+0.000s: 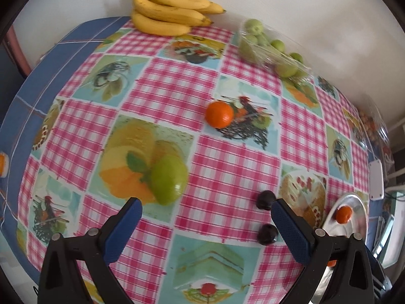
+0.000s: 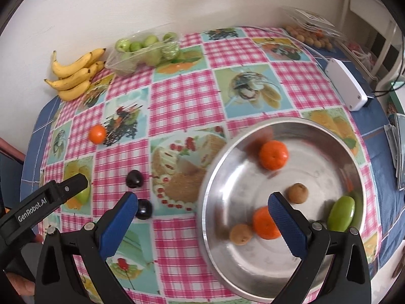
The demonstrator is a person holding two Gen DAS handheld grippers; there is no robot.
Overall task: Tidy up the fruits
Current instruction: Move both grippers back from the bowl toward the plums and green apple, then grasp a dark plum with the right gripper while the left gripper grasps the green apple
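Observation:
A steel bowl point(image 2: 316, 131) on the checked tablecloth holds two oranges point(image 2: 273, 155), two small brown fruits point(image 2: 298, 193) and a green fruit point(image 2: 341, 214). My right gripper point(image 2: 202, 204) is open above the bowl's left rim, nothing between its fingers. My left gripper point(image 1: 206, 209) is open over the cloth. A green apple point(image 1: 169, 180) lies just ahead of its left finger. Two dark plums point(image 1: 265, 199) lie by its right finger. A loose orange point(image 1: 219, 114) sits farther ahead. The bowl point(image 1: 350, 200) shows at the right edge of the left wrist view.
Bananas point(image 1: 168, 10) lie against the far wall. A clear plastic tray of green fruits point(image 1: 268, 48) sits beside them. A white box point(image 2: 345, 87) with a cable and a bag of small brown fruits point(image 2: 310, 38) occupy the far right corner. The left gripper's arm point(image 2: 45, 200) reaches in beside my right gripper.

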